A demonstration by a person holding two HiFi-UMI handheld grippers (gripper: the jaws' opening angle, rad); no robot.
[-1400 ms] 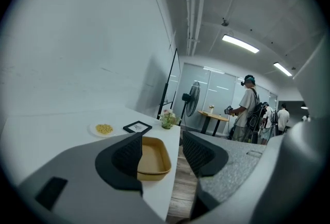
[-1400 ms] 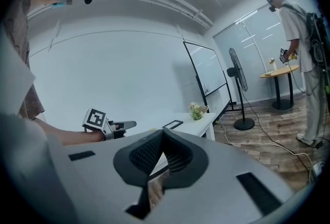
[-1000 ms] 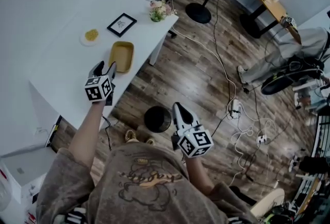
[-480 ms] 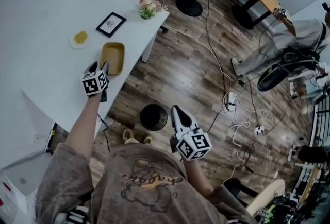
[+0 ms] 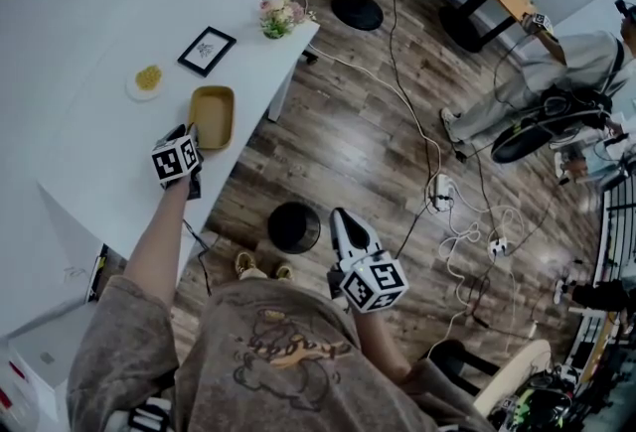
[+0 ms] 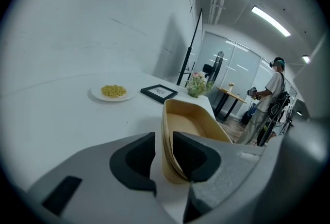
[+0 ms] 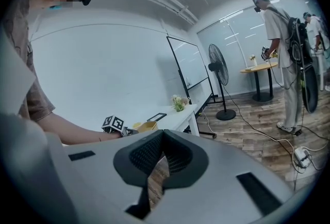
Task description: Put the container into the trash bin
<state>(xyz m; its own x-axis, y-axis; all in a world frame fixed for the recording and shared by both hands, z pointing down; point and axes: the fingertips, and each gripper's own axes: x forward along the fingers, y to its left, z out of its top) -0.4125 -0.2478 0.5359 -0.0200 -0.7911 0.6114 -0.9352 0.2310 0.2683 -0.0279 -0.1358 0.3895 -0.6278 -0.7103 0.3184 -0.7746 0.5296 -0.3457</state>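
The left gripper (image 5: 187, 133) has dropped onto the container (image 5: 214, 112) — jaws closing astride its near wall. Right gripper (image 5: 341, 217) pinched together, empty. One container, one bin (image 5: 294, 227).

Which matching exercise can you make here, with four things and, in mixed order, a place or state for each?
1 container
2 trash bin
3 plate
4 flowers

a on the wooden floor
b at the table's far corner
c holds yellow food
d tan, near the table's edge

Pairs: 1-d, 2-a, 3-c, 4-b
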